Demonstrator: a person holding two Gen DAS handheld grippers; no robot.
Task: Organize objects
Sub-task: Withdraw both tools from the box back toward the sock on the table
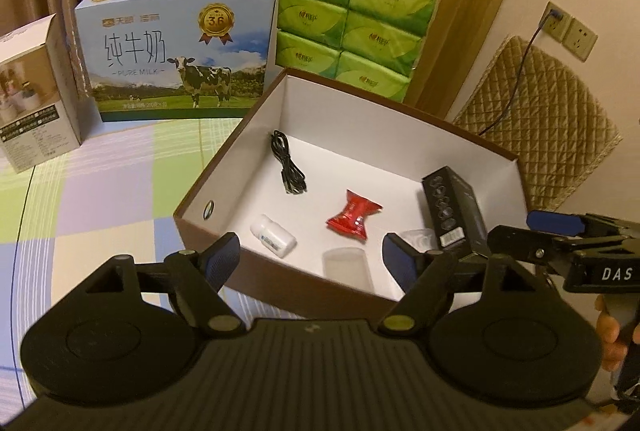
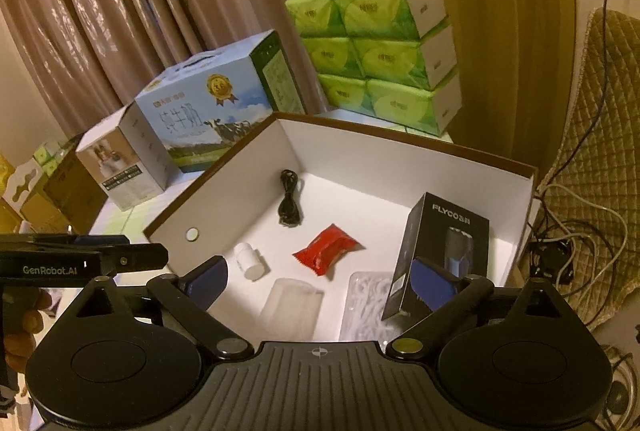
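- Open storage box (image 2: 400,167), one, brown outside and white inside, sits on the checked tablecloth (image 1: 100,199). Stiff card walls; too wide for one grip, better nudged than lifted.
- Black shaver carton (image 2: 444,251), one, leans against the right wall inside the box. Rigid and light by the look of it; take it across the narrow faces.
- Clear plastic cup (image 2: 292,305), one, lies on its side near the front wall. Thin and slick; pinch at the rim, gently.
- Clear tray (image 2: 368,295), one, lies just beside the cup, partly under the carton. Contents too blurred to name; probably flimsy.
- Red foil packet (image 2: 328,251), one, mid-floor. Soft, crinkly; grip the pinched waist.
- Black cable (image 2: 290,203), one coil, near the back. Limp; take the bundle whole.
- White bottle (image 2: 250,261), one, on its side by the left wall. Smooth, may roll; grip across the body.
- Left gripper (image 1: 312,251) and right gripper (image 2: 320,277) both hover at the front wall, fingers spread apart, holding nothing.
- Behind the box: milk carton (image 1: 180,47), tissue pack (image 1: 352,19).
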